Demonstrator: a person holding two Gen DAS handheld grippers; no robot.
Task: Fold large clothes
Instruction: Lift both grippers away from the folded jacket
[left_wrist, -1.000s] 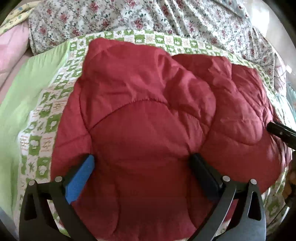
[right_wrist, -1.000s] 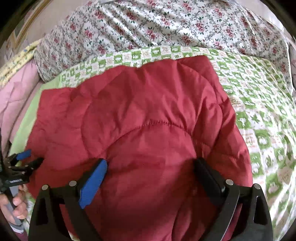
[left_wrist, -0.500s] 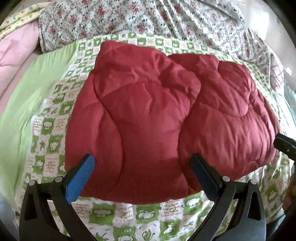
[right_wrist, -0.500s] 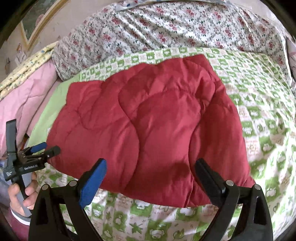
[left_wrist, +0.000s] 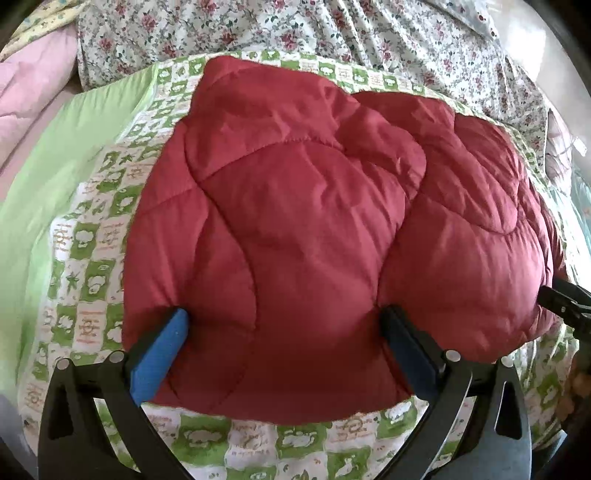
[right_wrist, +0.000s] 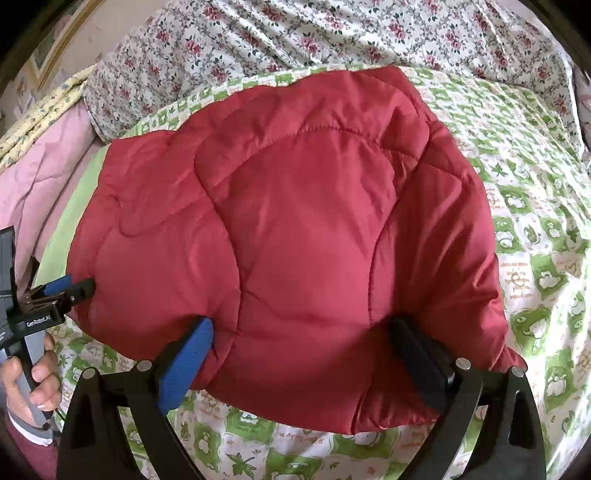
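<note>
red quilted jacket (left_wrist: 295, 229) folded on green checked sheet (left_wrist: 85, 236)

left gripper (left_wrist: 284, 332) and right gripper (right_wrist: 299, 339) both spread wide, fingers pressed against the jacket's near edge, nothing clamped.

A bed (right_wrist: 535, 155) has a green and white sheet. A flowery blanket (right_wrist: 332, 29) lies at the back, a pink blanket (right_wrist: 40, 166) beside it. A picture frame (right_wrist: 55, 40) hangs on the wall.

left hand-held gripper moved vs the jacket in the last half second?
Yes. The left hand-held gripper has pushed forward: its fingertips now press into the red jacket near edge, hiding bedsheet squares that showed between them before.
</note>
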